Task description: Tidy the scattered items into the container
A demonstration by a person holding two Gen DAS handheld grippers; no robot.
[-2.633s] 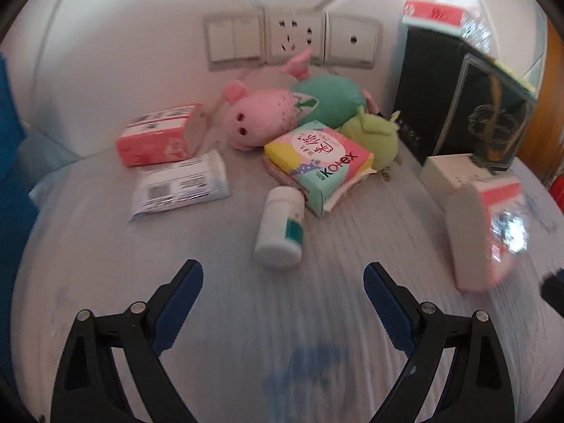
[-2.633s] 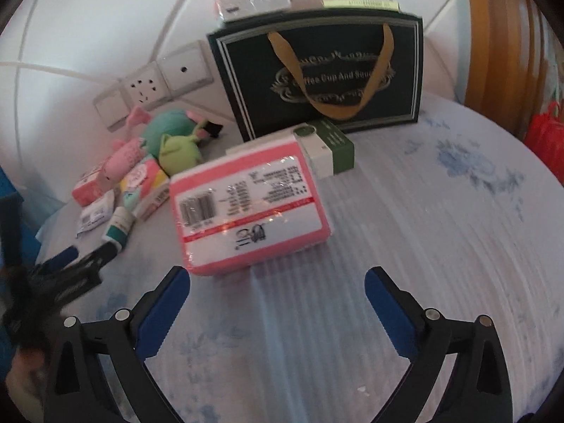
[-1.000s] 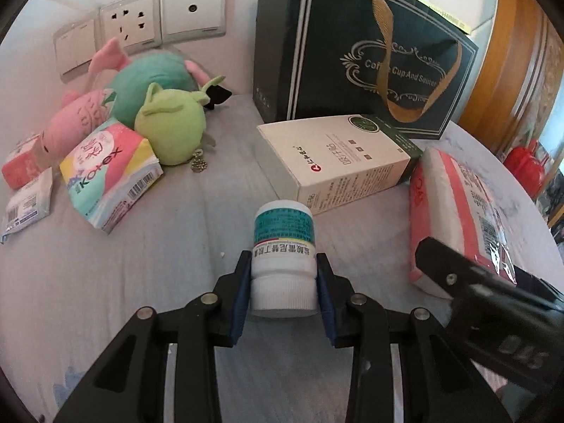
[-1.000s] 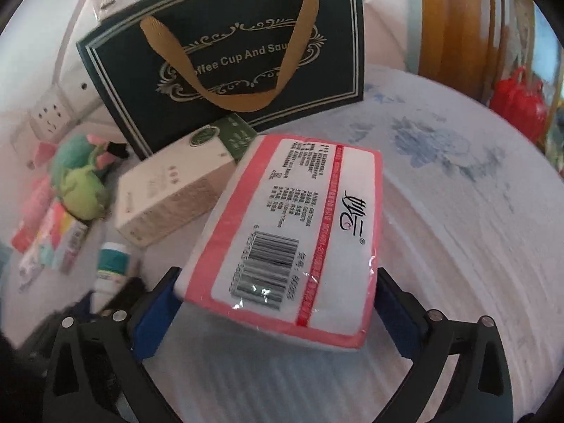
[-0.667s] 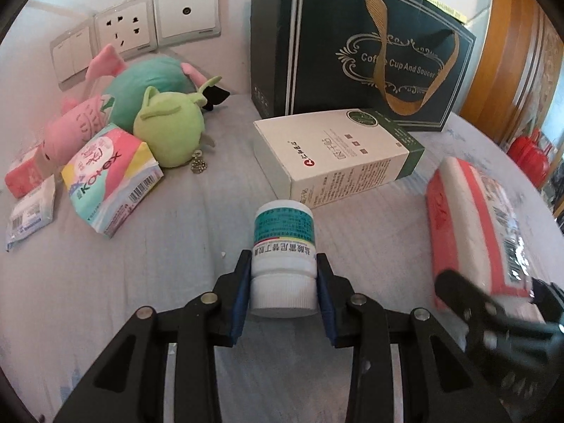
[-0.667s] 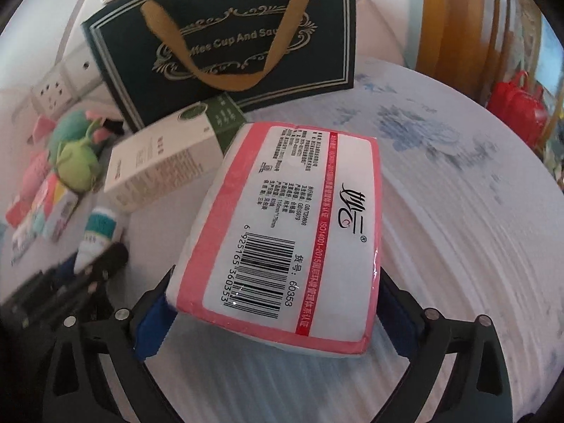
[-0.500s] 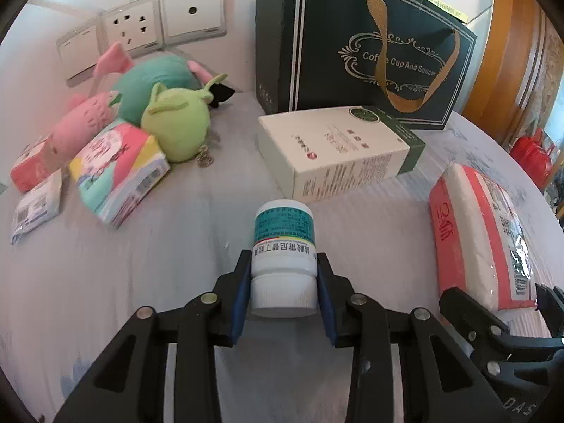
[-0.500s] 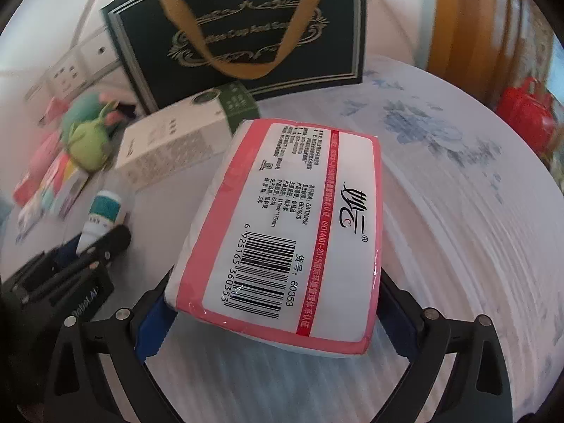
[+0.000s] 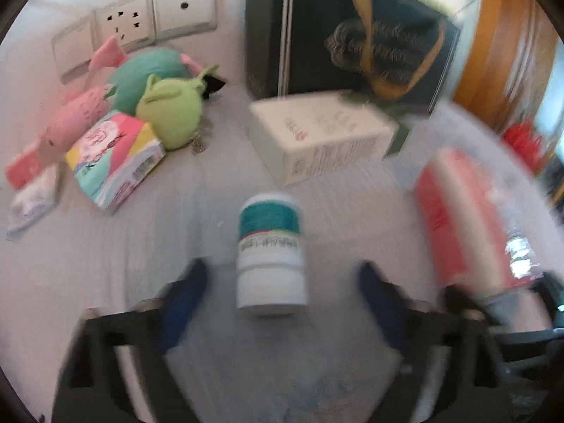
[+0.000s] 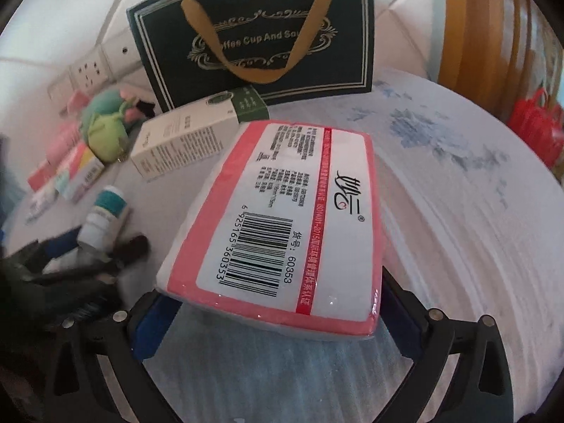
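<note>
My left gripper (image 9: pixel 282 282) has just been opening — the jaws stand wide, and the white pill bottle (image 9: pixel 269 250) sits between them, free of both pads, on the grey bedspread (image 9: pixel 105 264). My right gripper (image 10: pixel 271 312) clamps the pink tissue pack (image 10: pixel 278 222) across its width. The dark gift bag (image 10: pixel 253 31) stands upright behind the white carton (image 10: pixel 197 134).

Bottle (image 9: pixel 269 250) before box (image 9: pixel 317 137); bag (image 9: pixel 338 38) behind.
</note>
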